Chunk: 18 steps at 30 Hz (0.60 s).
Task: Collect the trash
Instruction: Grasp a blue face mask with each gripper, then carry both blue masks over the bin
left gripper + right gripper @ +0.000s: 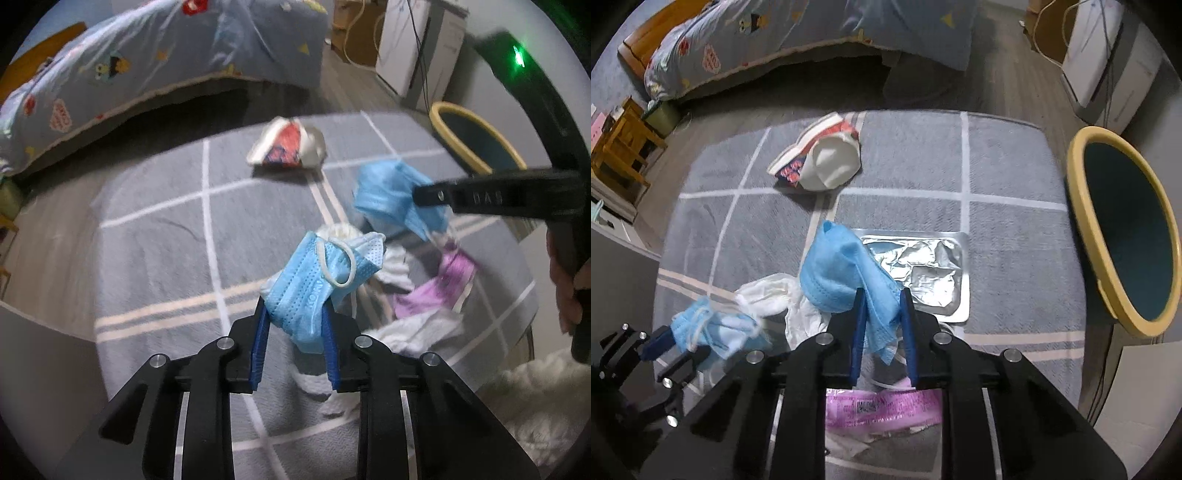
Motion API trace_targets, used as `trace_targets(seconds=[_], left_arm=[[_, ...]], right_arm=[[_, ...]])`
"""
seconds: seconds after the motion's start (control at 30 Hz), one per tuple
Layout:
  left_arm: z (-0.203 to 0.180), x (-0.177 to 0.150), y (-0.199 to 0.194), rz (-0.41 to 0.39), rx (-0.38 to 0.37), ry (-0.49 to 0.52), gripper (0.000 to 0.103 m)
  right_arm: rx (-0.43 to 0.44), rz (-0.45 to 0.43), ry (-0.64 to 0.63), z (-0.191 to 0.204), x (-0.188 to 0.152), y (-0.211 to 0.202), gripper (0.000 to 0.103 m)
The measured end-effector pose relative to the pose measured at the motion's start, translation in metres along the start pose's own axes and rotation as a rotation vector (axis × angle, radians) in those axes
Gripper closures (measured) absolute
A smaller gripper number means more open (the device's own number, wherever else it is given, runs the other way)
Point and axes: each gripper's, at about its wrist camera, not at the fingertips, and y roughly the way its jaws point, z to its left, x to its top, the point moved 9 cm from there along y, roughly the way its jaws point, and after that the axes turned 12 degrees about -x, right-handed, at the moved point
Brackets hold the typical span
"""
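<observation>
So both grippers have a face mask each right now. Left gripper (295, 314) is clamped on a crumpled blue mask (317, 284) with a white ear loop curling over the top of it, and the mask sticks up from between the blue pads, above the grey carpet (155, 229) with its white grid lines. Right gripper (882, 306) is pinched on a second blue mask (838, 269), which bunches up to the left of the fingers with a corner hanging down between them.

From the left wrist view you can see the right gripper coming in from the right edge with its mask, a hand (569, 288) wrapped round the handle (pretty blurry over there).

Rest of the trash is still on the carpet:
- a crushed paper cup (823, 162) with red and blue print, lying on its side further back, well apart from everything else
- a crinkled foil tray (923, 273) just behind the right gripper's mask
- white crumpled tissue (775, 295) between the two grippers
- a pink wrapper (882, 406) right under the right gripper

The bin (1123, 236) with a yellow rim and dark teal inside stands off the carpet's right side, near the foil tray but not touching it. A bed with a cartoon-print blue cover (798, 33) runs along the back.
</observation>
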Motion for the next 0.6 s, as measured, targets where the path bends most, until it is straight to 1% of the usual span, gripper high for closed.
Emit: trace_targets(seconds=[0.17, 0.23, 0.4, 0.47, 0.53, 0.6], left_arm=[[0.0, 0.017, -0.027, -0.084, 0.007, -0.005, 0.075], [-0.001, 0.024, -0.037, -0.112, 0.001, -0.006, 0.075], [-0.009, 0.046, -0.056, -0.18, 0.012, 0.024, 0.075], [-0.013, 0.054, -0.062, -0.201, 0.002, 0.026, 0.075], [-0.016, 0.059, -0.066, -0.219, -0.007, 0.026, 0.075], [-0.02, 0.064, -0.069, -0.232, 0.0, 0.046, 0.075]], right_arm=[[0.002, -0.041, 0.057, -0.012, 0.005, -0.028, 0.085], [0.003, -0.069, 0.069, -0.017, 0.012, -0.047, 0.085], [0.008, -0.132, 0.07, -0.039, 0.029, -0.097, 0.085], [0.008, -0.161, 0.061, -0.047, 0.035, -0.113, 0.085], [-0.007, -0.19, 0.053, -0.06, 0.042, -0.128, 0.085], [-0.024, -0.216, 0.058, -0.076, 0.046, -0.139, 0.085]])
